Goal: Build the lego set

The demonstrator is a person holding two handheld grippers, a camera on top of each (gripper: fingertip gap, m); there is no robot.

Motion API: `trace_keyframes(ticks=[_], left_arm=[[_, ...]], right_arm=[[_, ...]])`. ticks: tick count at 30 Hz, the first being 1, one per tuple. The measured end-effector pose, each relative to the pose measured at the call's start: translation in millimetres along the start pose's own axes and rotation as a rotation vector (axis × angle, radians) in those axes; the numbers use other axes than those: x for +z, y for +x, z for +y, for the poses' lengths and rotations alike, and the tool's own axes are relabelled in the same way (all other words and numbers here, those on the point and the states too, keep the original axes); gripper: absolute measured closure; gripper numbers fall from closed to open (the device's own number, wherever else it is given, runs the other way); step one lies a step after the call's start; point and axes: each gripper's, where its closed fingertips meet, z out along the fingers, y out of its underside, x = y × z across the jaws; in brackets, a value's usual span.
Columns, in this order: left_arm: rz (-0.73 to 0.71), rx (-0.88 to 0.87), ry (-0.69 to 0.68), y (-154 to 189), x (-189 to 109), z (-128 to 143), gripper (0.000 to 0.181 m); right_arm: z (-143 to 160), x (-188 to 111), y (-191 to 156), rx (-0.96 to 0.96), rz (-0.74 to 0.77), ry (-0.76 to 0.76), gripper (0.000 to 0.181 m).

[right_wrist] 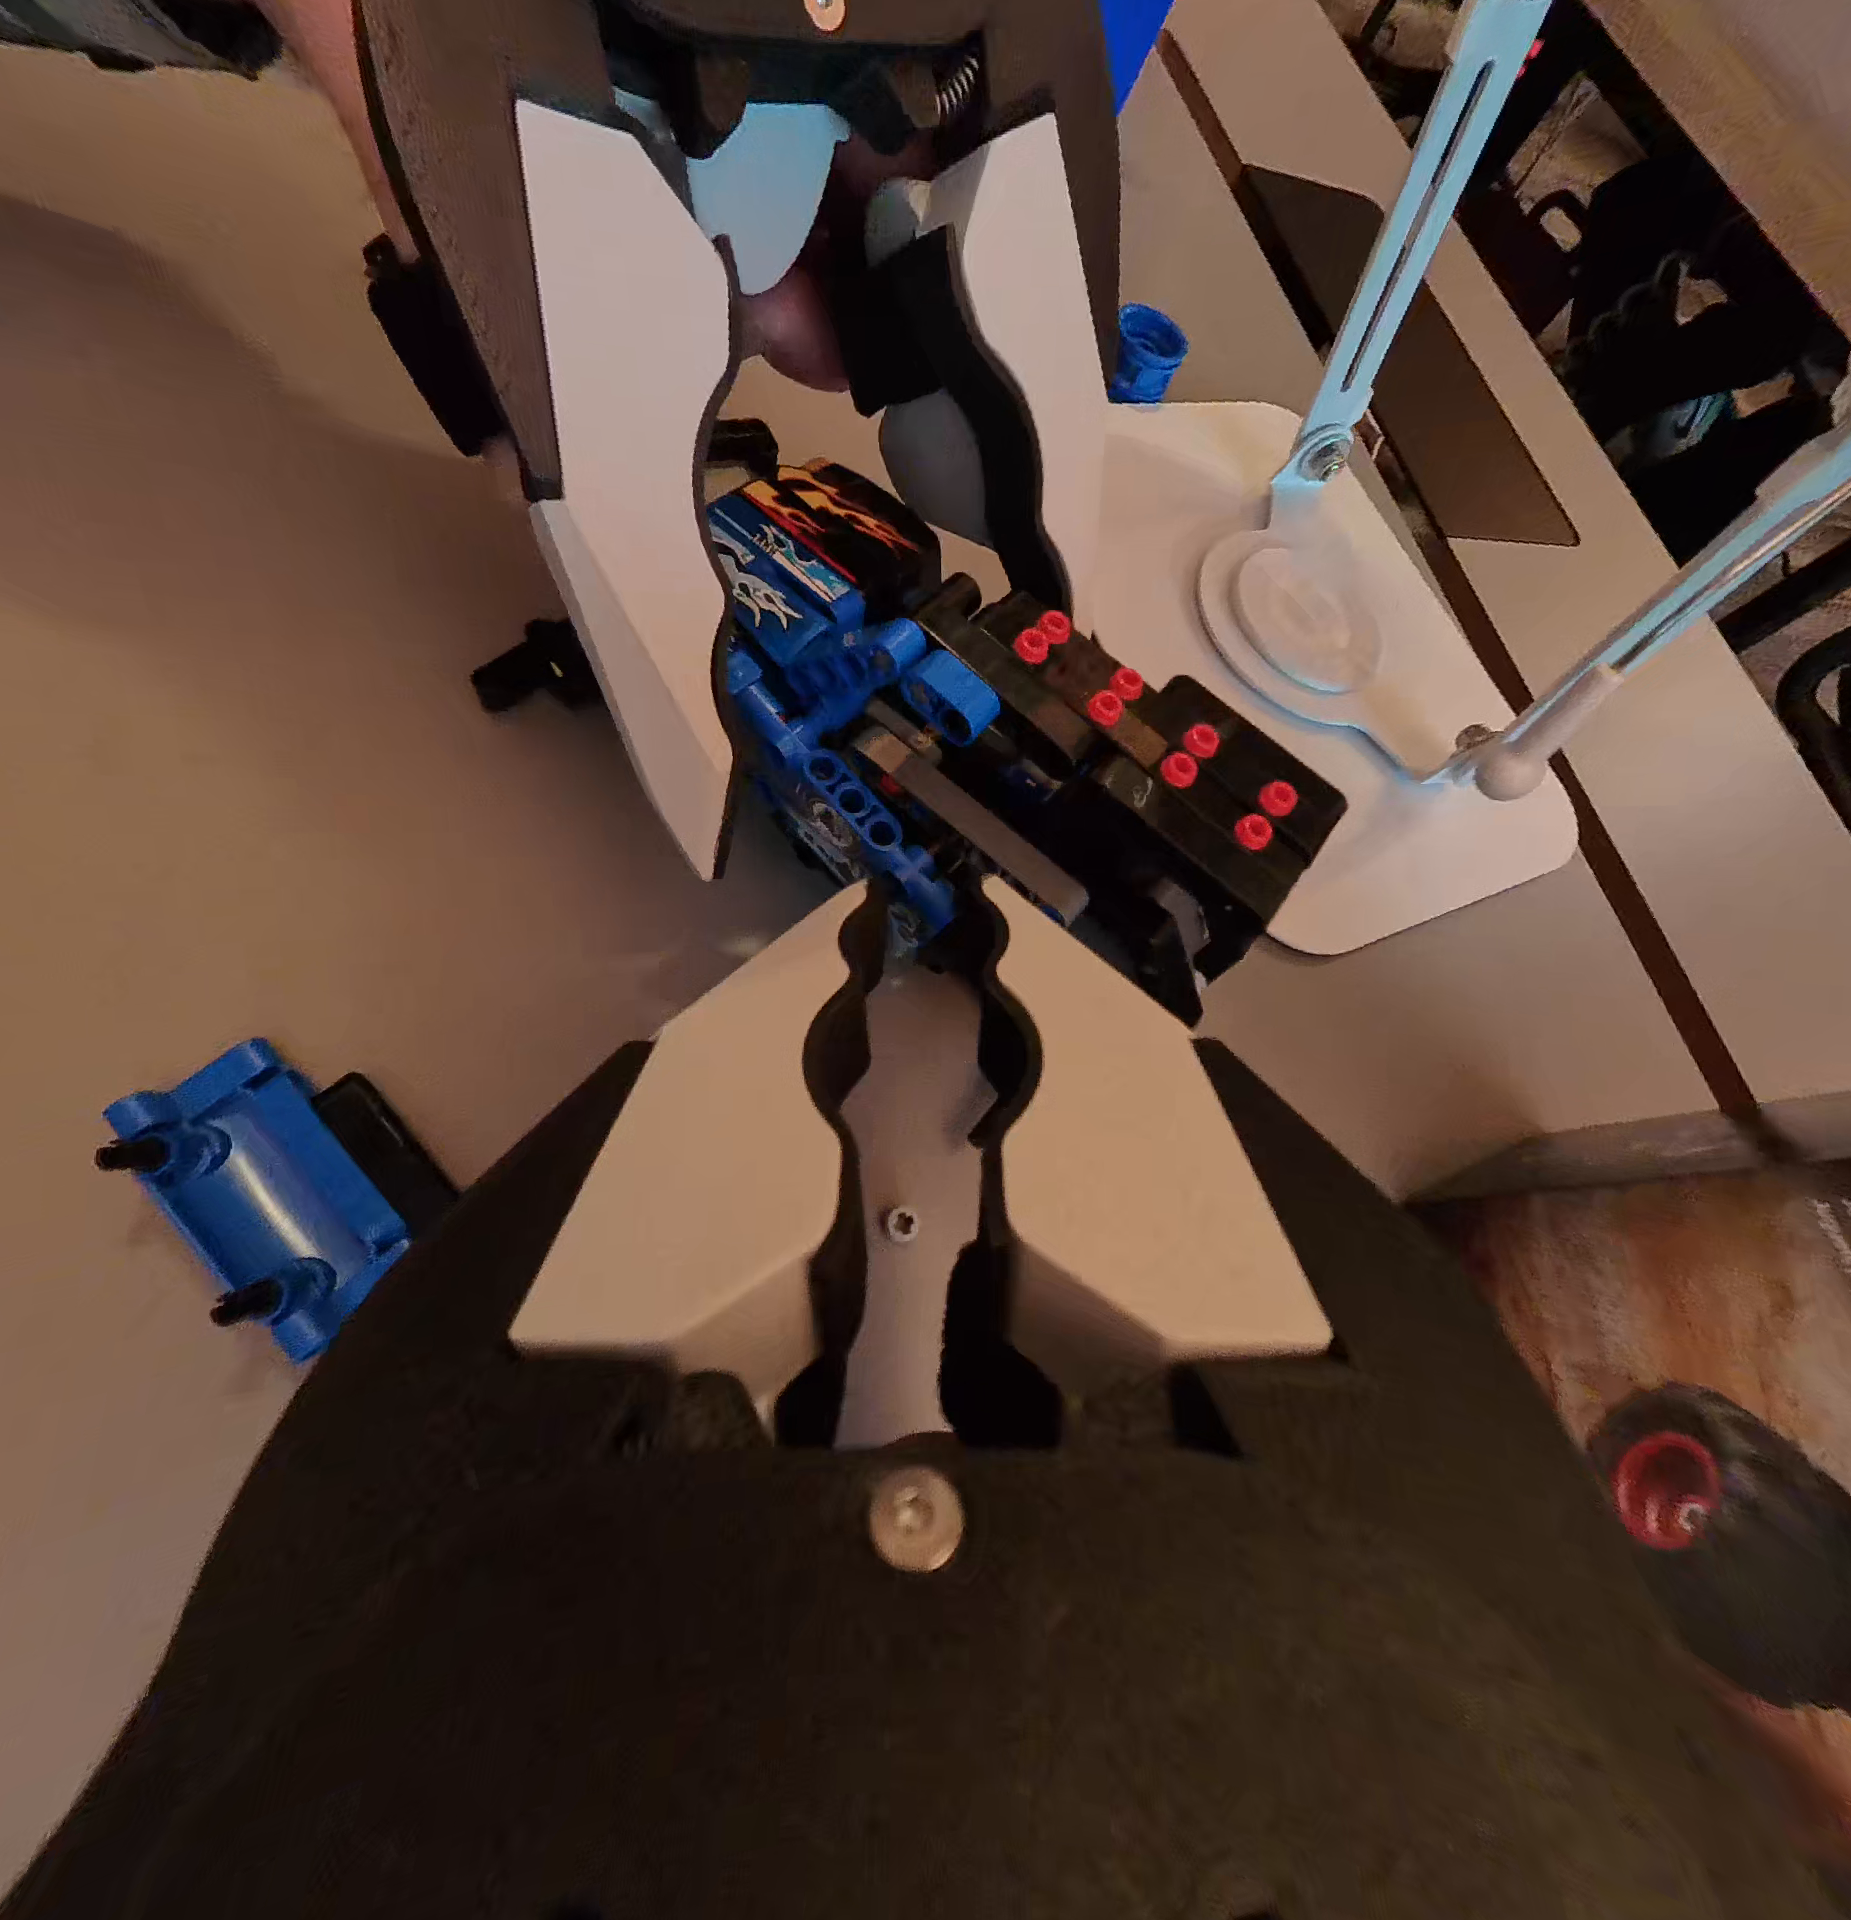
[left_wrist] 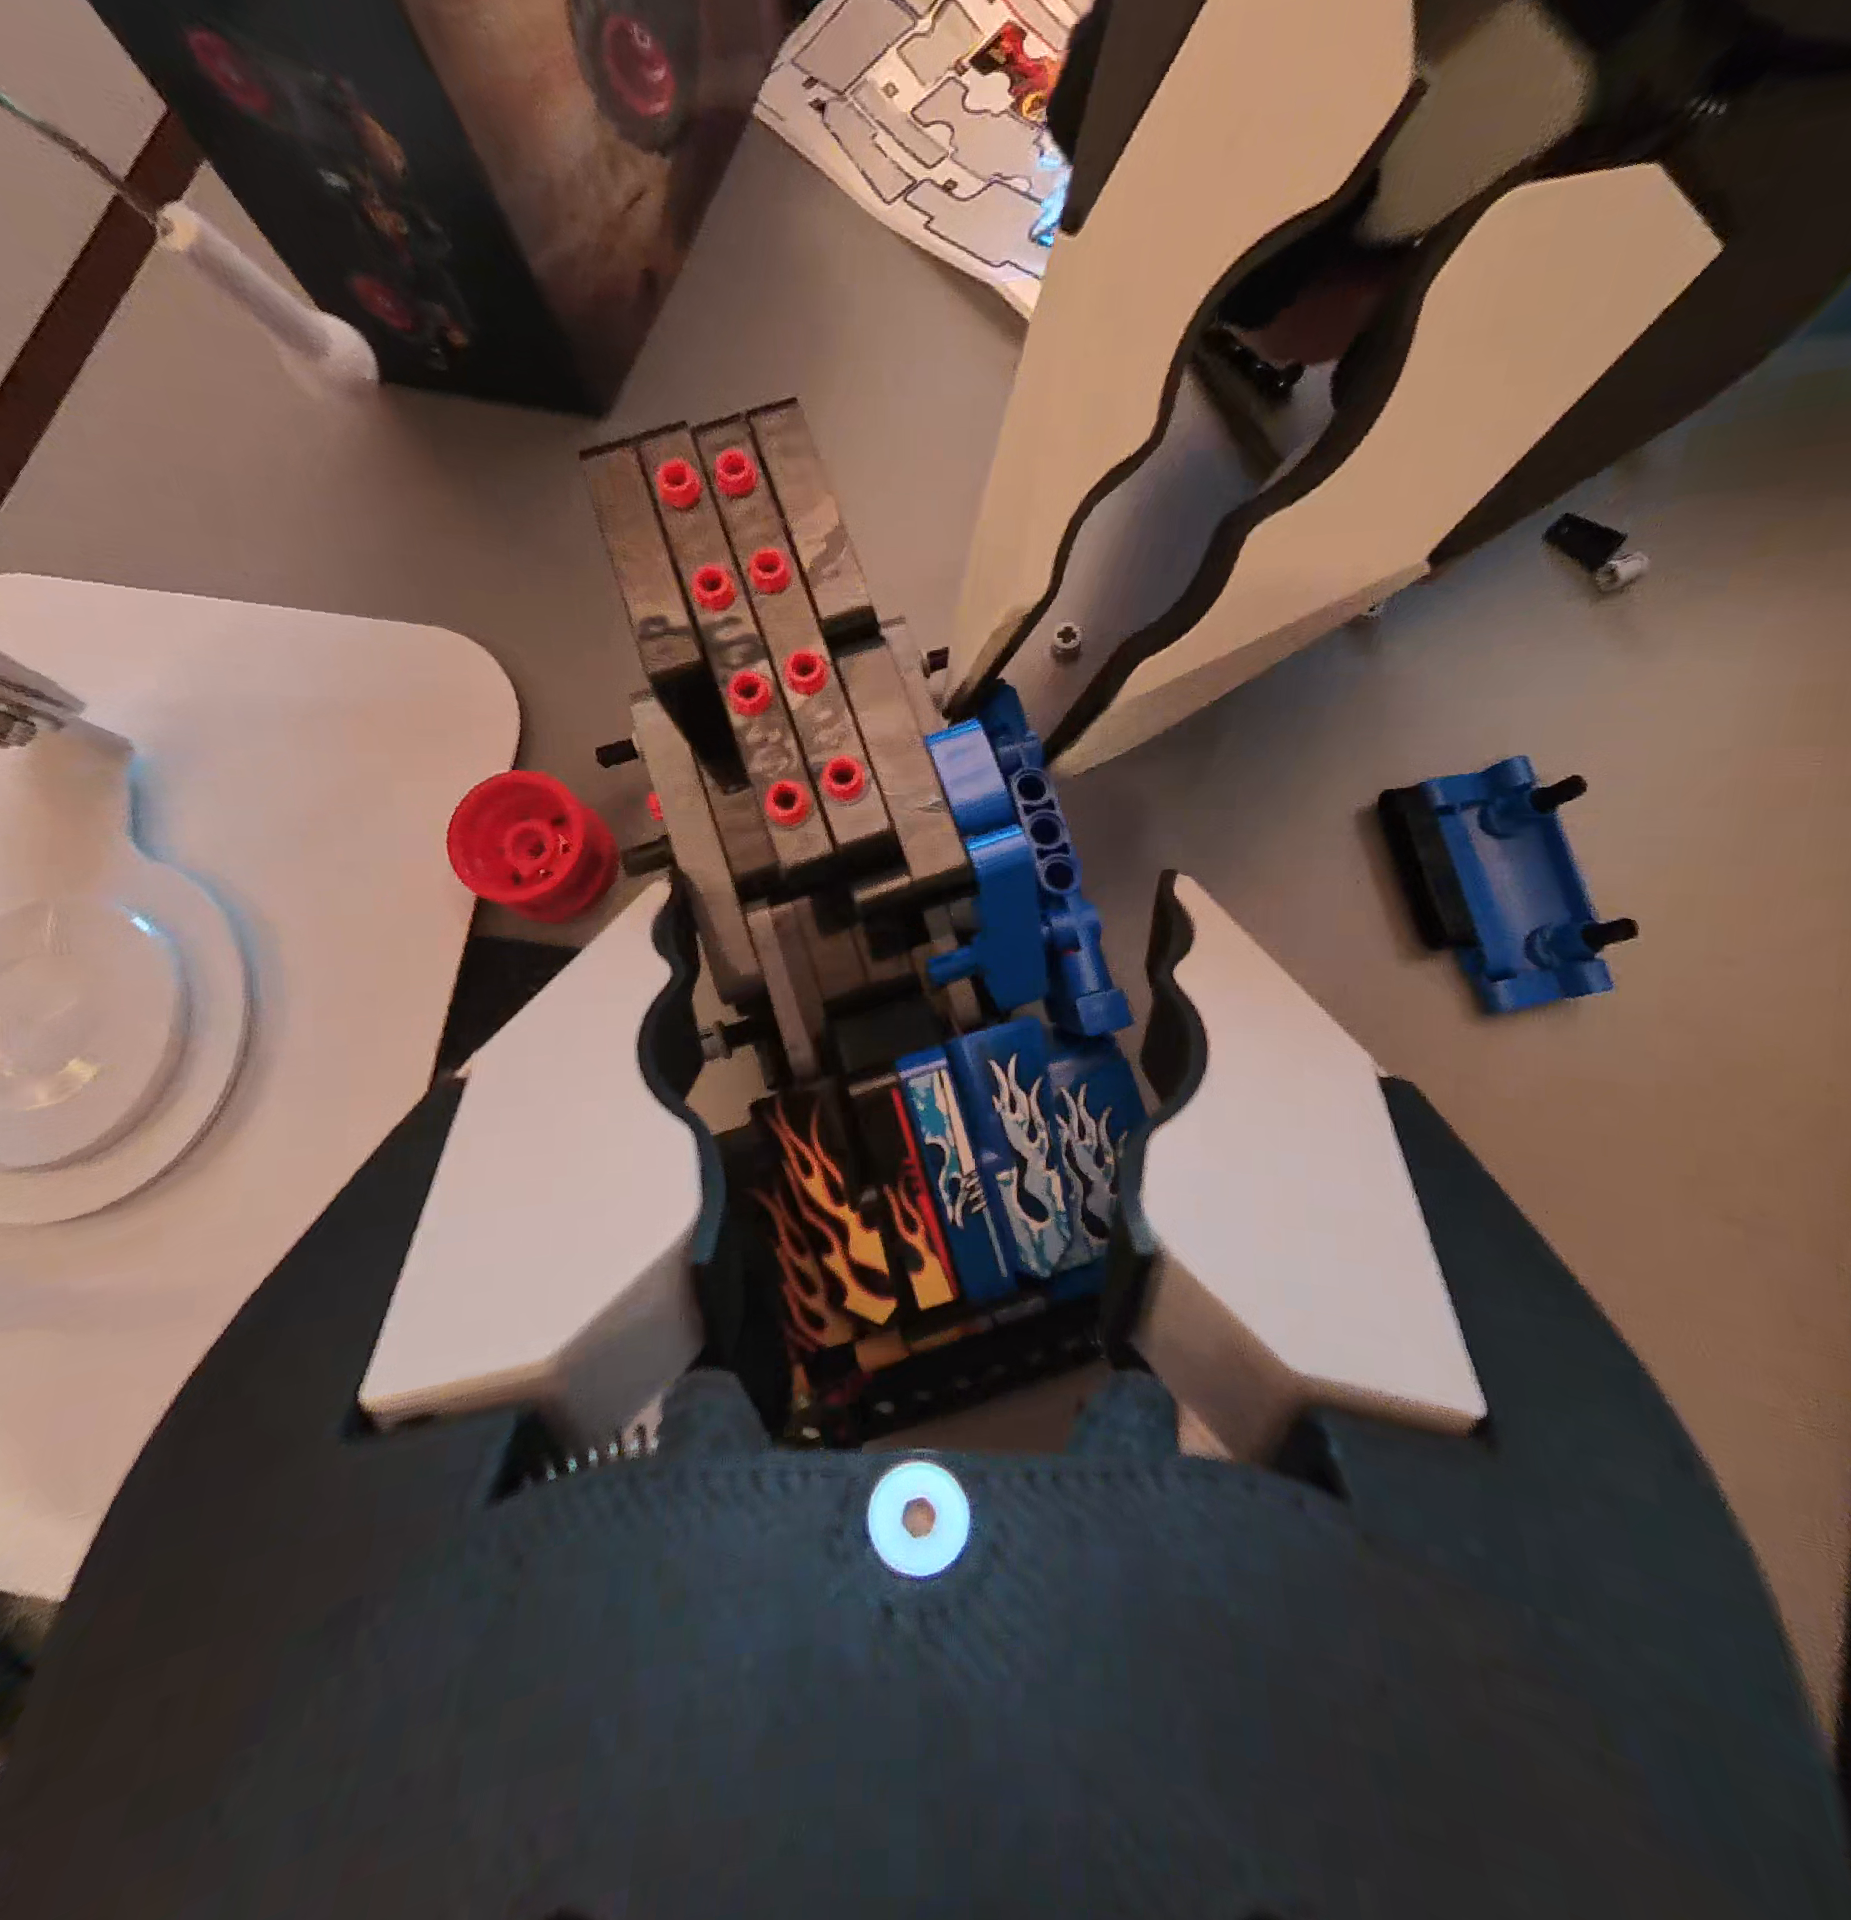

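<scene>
Jaws of left gripper (left_wrist: 916, 1049) clamp lego model (left_wrist: 796, 790); right gripper (right_wrist: 916, 935) pinches its blue side.

White lamp base (right_wrist: 1420, 862) sits on table (left_wrist: 1264, 852), ahead and right of right gripper. Two shiny metal rods (right_wrist: 1399, 239) rise from it. Clear glass dome (left_wrist: 79, 1039) rests left of left gripper.

The left gripper (left_wrist: 916, 1039) is reaching forward with its two white fingers (left_wrist: 547, 1174) spread and pressing in on either flank of the lego model (left_wrist: 848, 935), clamping its flame-printed end. The right gripper (right_wrist: 926, 935) is coming in from the opposite side, its wavy-edged fingers (right_wrist: 734, 1174) nearly together, the tips pinching the model's blue side, angled down toward the other gripper.
</scene>
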Motion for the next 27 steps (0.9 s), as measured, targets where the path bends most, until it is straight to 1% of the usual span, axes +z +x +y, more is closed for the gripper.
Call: trace_keyframes(ticks=[4, 9, 13, 16, 21, 23, 27], left_arm=[[0.007, -0.025, 0.023, -0.2, 0.1, -0.9, 0.097], [0.02, -0.043, 0.052, 1.1, 0.8, -4.5, 0.098], [-0.058, 0.03, -0.002, -4.0, 7.9, 0.6, 0.092], [-0.036, -0.01, 0.037, -4.5, 5.4, -1.6, 0.092], [-0.04, -0.017, 0.046, -4.4, 4.7, -1.9, 0.092], [-0.045, -0.014, 0.051, -4.3, 4.8, -2.3, 0.092], [-0.062, -0.01, 0.05, -5.1, 5.5, -2.4, 0.092]], right_arm=[[-1.5, 0.3, 0.1, -0.011, 0.008, 0.019, 0.169], [0.2, 0.7, -2.0, -0.05, 0.005, -0.003, 0.17], [-4.3, 3.7, -7.1, -0.082, -0.01, -0.009, 0.173], [-5.8, 2.9, -5.0, -0.088, 0.016, -0.017, 0.171], [-9.0, 2.8, -6.6, -0.115, 0.055, -0.008, 0.171], [-9.2, 2.3, -6.8, -0.097, 0.05, 0.004, 0.172], [-8.8, 2.8, -7.0, -0.088, 0.043, -0.018, 0.173]])
